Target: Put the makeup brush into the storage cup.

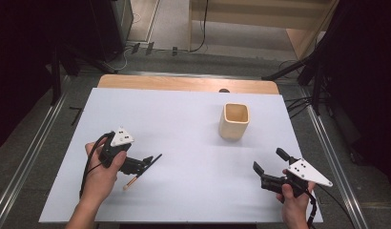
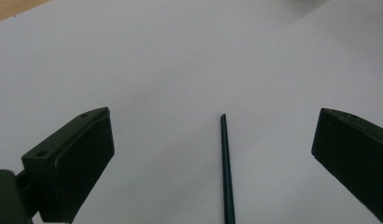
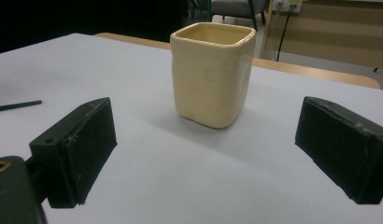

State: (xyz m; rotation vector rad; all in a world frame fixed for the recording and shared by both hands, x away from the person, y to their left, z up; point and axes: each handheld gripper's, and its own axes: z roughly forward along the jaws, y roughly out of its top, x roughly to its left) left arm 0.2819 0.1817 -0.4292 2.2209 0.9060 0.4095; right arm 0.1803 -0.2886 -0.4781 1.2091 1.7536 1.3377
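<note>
My left gripper (image 1: 145,163) has its jaws spread wide with the thin brush (image 1: 142,172) lying flat on the white table cover (image 1: 184,133) between them, untouched by either jaw, well to the left of the cream square cup (image 1: 234,120) and nearer to me than it. My right gripper (image 1: 269,166) is also spread open and empty, aimed at the cup, which stands upright a little way ahead of it.
</note>
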